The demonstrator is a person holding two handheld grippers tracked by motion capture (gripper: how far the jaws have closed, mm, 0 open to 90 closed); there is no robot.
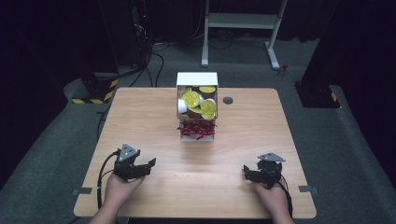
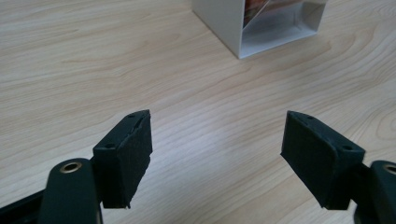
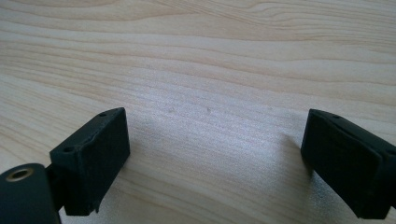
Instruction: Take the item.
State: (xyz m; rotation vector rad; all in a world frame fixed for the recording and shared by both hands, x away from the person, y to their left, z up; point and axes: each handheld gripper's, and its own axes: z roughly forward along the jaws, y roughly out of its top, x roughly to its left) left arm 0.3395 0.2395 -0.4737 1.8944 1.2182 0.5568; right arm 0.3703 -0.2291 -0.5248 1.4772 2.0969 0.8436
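Observation:
A white box [image 1: 197, 107] with a clear front stands at the far middle of the wooden table [image 1: 140, 121]. It holds several yellow-lidded cups [image 1: 190, 98] above red shredded paper [image 1: 196, 129]. My left gripper [image 1: 145, 165] is held in a hand near the front left, open, with nothing between its pads. In the left gripper view its jaws [image 2: 219, 120] stand wide over bare wood, with the box's lower corner [image 2: 261, 32] ahead. Near the front right, my right gripper [image 1: 247, 173] is open too. The right gripper view has only wood grain between its jaws [image 3: 217, 116].
A small black grommet [image 1: 228, 100] sits in the tabletop to the right of the box. Behind the table stand a white desk frame [image 1: 243, 21], a yellow-and-black striped base [image 1: 93, 95] and loose cables on grey carpet.

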